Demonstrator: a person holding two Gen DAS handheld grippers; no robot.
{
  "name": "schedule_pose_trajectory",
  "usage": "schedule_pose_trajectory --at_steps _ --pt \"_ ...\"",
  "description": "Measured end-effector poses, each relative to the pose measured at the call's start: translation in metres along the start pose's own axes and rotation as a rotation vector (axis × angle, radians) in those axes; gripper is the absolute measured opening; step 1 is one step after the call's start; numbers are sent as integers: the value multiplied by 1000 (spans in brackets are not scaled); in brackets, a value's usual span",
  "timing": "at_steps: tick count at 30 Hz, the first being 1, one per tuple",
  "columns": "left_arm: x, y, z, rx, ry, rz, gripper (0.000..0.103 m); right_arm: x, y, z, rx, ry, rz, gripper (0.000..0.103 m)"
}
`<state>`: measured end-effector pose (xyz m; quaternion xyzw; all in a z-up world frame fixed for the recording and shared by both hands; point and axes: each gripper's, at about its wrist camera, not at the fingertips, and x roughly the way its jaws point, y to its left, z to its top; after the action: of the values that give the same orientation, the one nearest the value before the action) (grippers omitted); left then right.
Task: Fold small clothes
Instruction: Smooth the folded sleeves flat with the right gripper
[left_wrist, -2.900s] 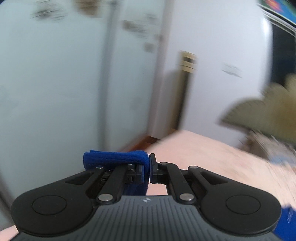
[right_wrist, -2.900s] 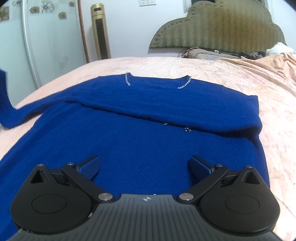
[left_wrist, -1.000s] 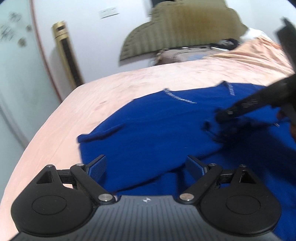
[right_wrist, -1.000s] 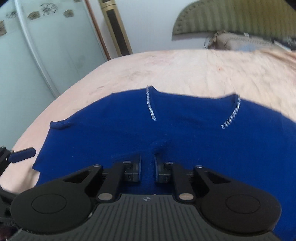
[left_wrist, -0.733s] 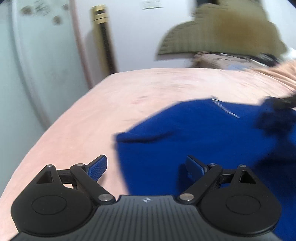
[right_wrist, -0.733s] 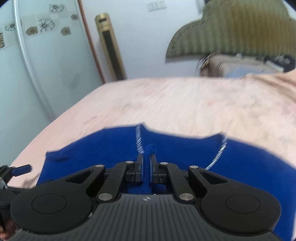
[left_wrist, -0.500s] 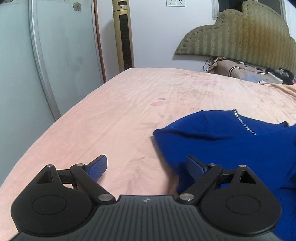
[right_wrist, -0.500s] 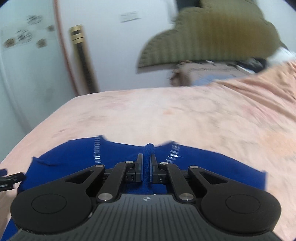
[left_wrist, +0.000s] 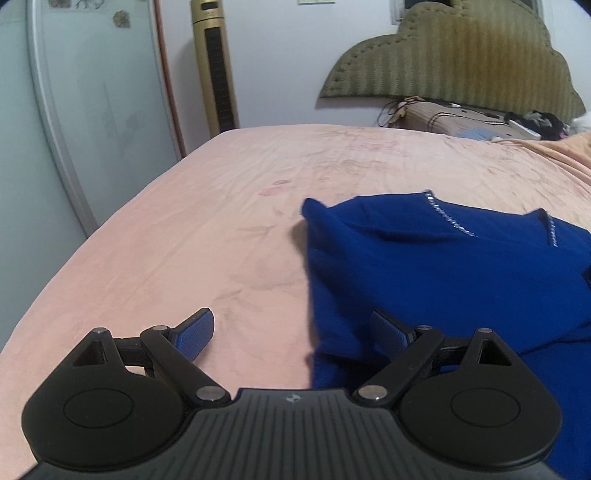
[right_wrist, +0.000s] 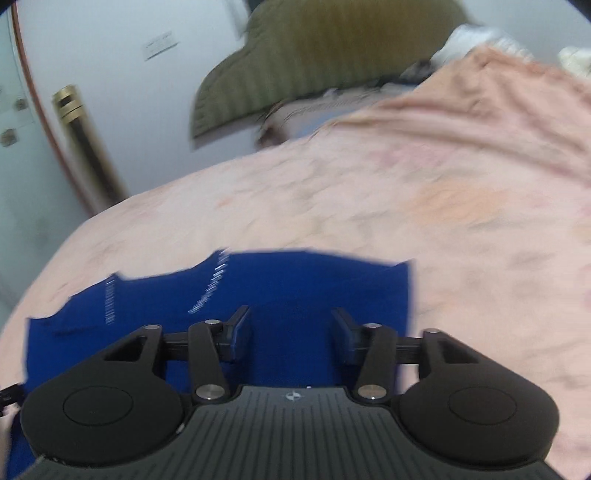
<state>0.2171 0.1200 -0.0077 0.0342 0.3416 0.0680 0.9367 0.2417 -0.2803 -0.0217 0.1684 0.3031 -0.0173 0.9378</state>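
Blue sweater (left_wrist: 424, 266) on pink bed (left_wrist: 221, 229)

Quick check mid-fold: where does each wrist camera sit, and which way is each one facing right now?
Left wrist: sits on the left gripper, looking forward and down over the pink bedsheet toward the olive padded headboard; its open blue pads frame the view.
Right wrist: sits on the right gripper, blurred, tilted over the blue knit sweater; its jaws have just been opening, nothing clamped between them.
Shared: both show the sweater, sheet, headboard and gold tower fan.
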Motion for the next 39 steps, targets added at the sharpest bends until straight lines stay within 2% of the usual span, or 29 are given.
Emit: schedule_pose_trajectory --at_steps 2,4,6,9,11,12,13,14,16,17,18,20,21,22,24,26,28,29,32,33,34,35,38,39 --pt "-3 -9 0 21 -2 -15 93 -8 13 -5 -82 -27 23 51" --pt "-5 -20 1 36 0 -37 93 -11 30 -13 -171 -22 79 57" --pt "-8 -32 0 53 6 -61 93 -10 53 -23 -288 -5 109 58" --pt "-11 -48 -2 75 6 -95 93 5 81 -38 -444 21 74 57" --pt "-13 -57 -5 94 10 -111 93 19 85 -41 -453 44 25 50" --pt "-14 -59 -6 103 11 -116 93 24 83 -39 -428 47 12 37" --pt "-15 -60 -8 113 10 -120 93 27 78 -36 -393 40 7 34" --pt "-16 -61 -9 122 8 -121 93 26 73 -31 -352 28 0 26" --pt "-18 -60 -11 140 -2 -116 93 15 60 -27 -279 -19 -33 23" --pt "-17 -59 -11 145 -4 -111 93 8 51 -24 -238 -52 -61 26" --pt "-16 -58 -11 146 -2 -103 93 1 39 -22 -190 -94 -110 43" --pt "-14 -54 -10 128 6 -94 93 -11 14 -17 -86 -173 -263 68" --pt "-13 -53 -10 115 11 -95 93 -17 5 -15 -44 -203 -299 66" --pt "-12 -51 -10 100 17 -100 93 -25 -3 -13 -4 -225 -281 65" --pt "-9 -51 -9 86 23 -102 93 -32 -7 -11 19 -211 -119 66" --pt "-6 -54 -9 90 25 -85 93 -26 2 -12 -8 -126 54 68" --pt "-6 -56 -10 97 25 -78 93 -12 12 -16 -16 -24 175 68" --pt "-6 -56 -11 97 27 -76 93 -2 16 -20 -14 23 179 70" --pt "-8 -53 -12 99 33 -79 93 16 15 -27 -22 55 -26 70" --pt "-10 -52 -13 100 32 -79 93 12 13 -29 -17 43 -49 71" --pt "-11 -51 -13 104 28 -78 93 5 13 -30 -16 27 -30 72" --pt "-12 -51 -14 109 26 -75 93 0 13 -32 -27 18 -7 77" --pt "-11 -50 -13 101 35 -73 93 -7 31 -40 -124 2 2 103" --pt "-11 -50 -13 90 40 -80 93 -4 34 -44 -154 12 -13 101"
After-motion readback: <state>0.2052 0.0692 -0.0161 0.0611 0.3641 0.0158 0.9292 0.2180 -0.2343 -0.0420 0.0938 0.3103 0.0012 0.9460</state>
